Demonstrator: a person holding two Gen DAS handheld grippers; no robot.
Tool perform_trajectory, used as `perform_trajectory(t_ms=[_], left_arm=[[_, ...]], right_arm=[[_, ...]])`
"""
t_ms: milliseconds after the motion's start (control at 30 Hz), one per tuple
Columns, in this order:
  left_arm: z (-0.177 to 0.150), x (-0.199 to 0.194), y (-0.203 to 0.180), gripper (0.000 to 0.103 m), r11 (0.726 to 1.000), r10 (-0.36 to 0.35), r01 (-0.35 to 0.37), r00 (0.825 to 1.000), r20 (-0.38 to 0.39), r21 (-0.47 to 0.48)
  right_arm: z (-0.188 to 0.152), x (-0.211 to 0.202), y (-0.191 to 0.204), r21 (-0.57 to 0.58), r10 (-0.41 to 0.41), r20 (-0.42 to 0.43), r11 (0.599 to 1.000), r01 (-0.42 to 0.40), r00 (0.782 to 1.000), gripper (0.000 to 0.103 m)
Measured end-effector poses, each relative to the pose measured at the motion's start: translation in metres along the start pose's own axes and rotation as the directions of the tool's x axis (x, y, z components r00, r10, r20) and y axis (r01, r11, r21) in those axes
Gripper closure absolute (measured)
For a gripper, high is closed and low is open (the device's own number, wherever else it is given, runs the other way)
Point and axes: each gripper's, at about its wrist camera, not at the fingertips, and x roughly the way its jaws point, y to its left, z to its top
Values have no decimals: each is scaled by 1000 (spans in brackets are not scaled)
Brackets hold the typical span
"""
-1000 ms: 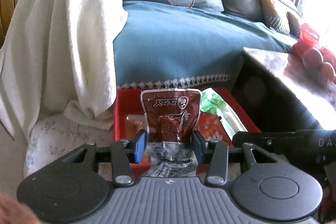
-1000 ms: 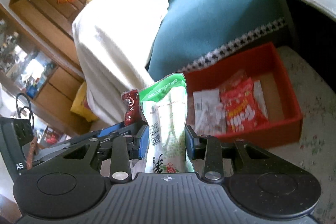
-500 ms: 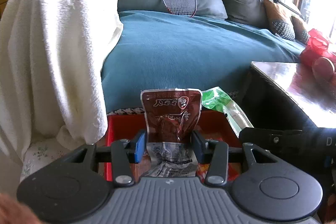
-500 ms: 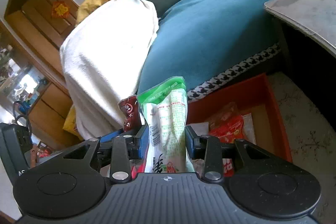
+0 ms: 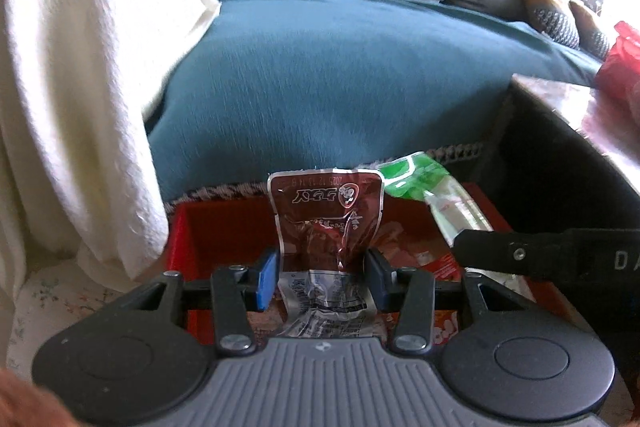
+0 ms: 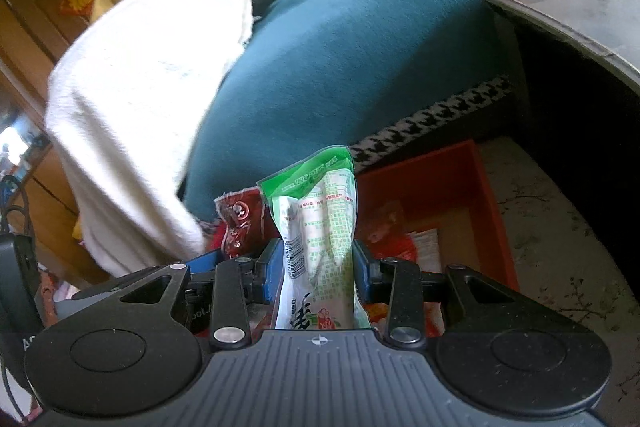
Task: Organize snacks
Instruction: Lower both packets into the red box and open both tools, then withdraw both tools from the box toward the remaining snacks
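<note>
1. Dark red crinkled foil snack pouch point(image 5: 326, 215): upright, pinched in my left gripper point(image 5: 322, 273), near edge of the tray.
2. Green-and-white plastic snack packet point(image 6: 318, 227): upright, pinched in my right gripper point(image 6: 316, 267), just right of the pouch.
3. Shallow red plastic tray point(image 6: 486, 203): on the floor below both, snacks already inside.
4. Step, as I judge: carrying both for stowing. Next: lower over bare tray floor, then spread jaws.
5. Beyond: teal-covered sofa point(image 5: 340, 67).

Dark red foil snack pouch point(image 5: 326, 217): mirrored date digits along its 12 o'clock seal, hard to read; black gripper body point(image 5: 560, 259), 3 o'clock: letter "D"
</note>
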Motion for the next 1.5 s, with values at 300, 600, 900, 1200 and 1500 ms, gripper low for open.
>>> perform_trajectory(t_ms=[300,600,900,1200,1500], left_arm=[[-5,27,5,64,1000,22,-23,999,-46,-20],[-11,41,5,64,999,41,-43,996,-79,-25],[-11,49,5,64,997,60,-64,993,-105,-32],[-8,47,16,63,997,61,-67,992,-112,-48],[-3,18,23,56,994,87,-92,992,-88,-53]], right_arm=[[-3,15,-13,-10,-77,-25,997,77,997,59],[-6,26,-16,-36,-131,-40,991,130,991,59],[-8,30,-18,-77,-182,-57,981,178,982,53],[-8,32,-18,-121,-227,-69,968,218,971,45],[-12,17,-4,-187,-271,-41,948,259,962,36]])
